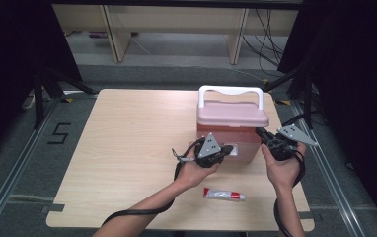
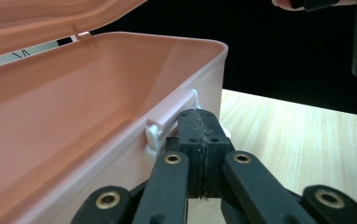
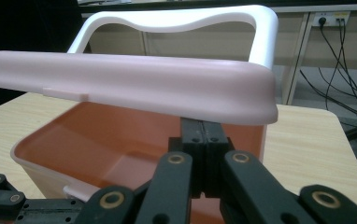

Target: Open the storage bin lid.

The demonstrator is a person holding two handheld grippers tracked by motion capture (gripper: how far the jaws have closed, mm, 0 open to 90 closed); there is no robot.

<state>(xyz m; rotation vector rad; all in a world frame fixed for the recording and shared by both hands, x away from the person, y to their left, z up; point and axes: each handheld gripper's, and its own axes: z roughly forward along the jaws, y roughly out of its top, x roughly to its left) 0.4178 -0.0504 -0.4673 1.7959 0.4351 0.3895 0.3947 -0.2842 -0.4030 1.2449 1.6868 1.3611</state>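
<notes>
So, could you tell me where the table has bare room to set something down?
The widest free patch is the left half of the table, from its left edge to the left gripper. A smaller bare strip lies behind the cooler box. The front right is crowded: both hands, the right gripper and the tube.

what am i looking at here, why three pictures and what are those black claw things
A person at a wooden table holds a hand-operated gripper in each hand. The high view looks down from above; the other two come from cameras riding on each gripper, looking along its black jaws.

The left gripper is shut, its tips by the white latch at the front of a pink cooler box. The right gripper, also shut, sits under the box's partly raised lid. Neither holds anything. A small tube lies on the table nearer the person.
</notes>
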